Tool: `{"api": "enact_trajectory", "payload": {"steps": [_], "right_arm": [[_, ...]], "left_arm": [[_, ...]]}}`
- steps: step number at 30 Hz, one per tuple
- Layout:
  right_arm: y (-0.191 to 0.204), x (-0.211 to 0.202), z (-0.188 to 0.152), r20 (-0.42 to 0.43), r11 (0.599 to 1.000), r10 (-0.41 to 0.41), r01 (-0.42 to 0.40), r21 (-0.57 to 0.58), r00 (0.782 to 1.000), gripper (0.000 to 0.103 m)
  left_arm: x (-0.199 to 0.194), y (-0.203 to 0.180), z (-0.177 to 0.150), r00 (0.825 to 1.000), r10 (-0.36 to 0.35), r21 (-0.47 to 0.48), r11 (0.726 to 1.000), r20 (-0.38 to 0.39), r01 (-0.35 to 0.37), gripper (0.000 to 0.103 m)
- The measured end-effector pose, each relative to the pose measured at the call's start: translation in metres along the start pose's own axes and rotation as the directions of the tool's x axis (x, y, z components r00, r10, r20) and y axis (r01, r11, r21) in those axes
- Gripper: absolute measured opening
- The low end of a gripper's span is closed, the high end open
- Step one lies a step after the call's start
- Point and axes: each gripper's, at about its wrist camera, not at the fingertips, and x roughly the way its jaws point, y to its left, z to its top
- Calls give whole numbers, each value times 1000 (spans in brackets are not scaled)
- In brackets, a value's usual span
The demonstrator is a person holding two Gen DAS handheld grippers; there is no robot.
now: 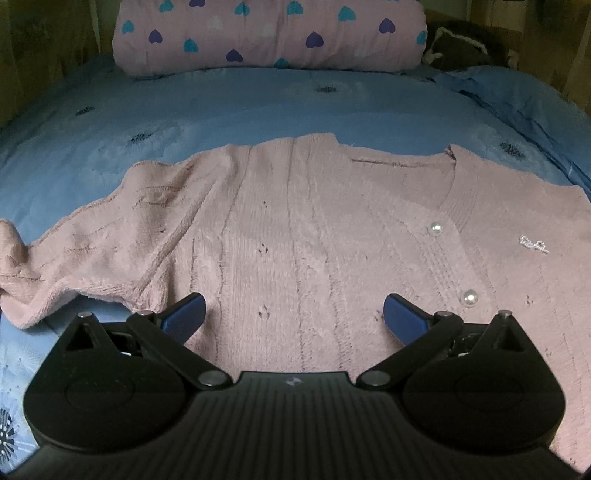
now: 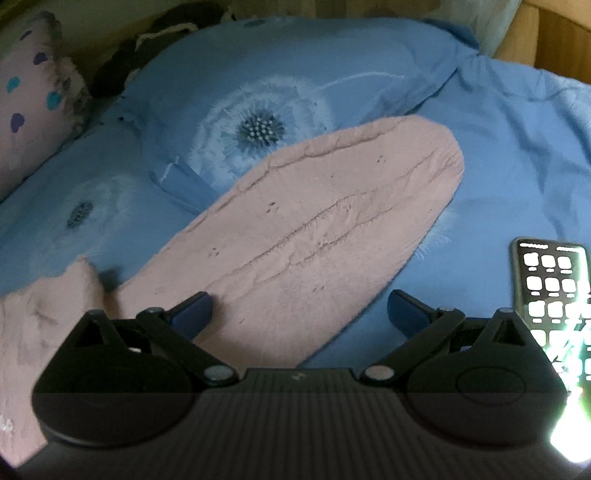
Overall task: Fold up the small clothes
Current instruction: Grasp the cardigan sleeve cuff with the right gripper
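Note:
A small pink knit cardigan [image 1: 314, 229] with pearl buttons [image 1: 436, 228] lies flat on the blue bed cover [image 1: 258, 103]. Its left sleeve [image 1: 74, 254] stretches out to the left with a crumpled cuff. My left gripper [image 1: 293, 314] is open and empty, just above the cardigan's body. In the right wrist view the other sleeve [image 2: 317, 229] lies spread out diagonally on the cover. My right gripper [image 2: 299, 314] is open and empty over the near part of that sleeve, its fingers either side of it.
A pink bolster with hearts [image 1: 269, 33] lies at the head of the bed, also in the right wrist view [image 2: 26, 96]. A lit phone [image 2: 554, 295] lies on the cover right of my right gripper. A blue dandelion-print pillow [image 2: 258, 103] sits behind the sleeve. Wooden walls [image 1: 37, 44] flank the bed.

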Motion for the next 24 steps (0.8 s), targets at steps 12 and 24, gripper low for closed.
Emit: {"api": "enact_trajectory", "payload": {"steps": [12, 24], "right_arm": [[3, 6, 8, 69, 1000, -16, 14, 25, 997, 67], [-13, -35, 15, 112, 991, 88, -98, 89, 990, 18]], "left_arm": [[-1, 8, 3, 1000, 11, -29, 1000, 5, -11, 103], [-6, 7, 2, 1000, 0, -15, 1000, 16, 0, 103]]}}
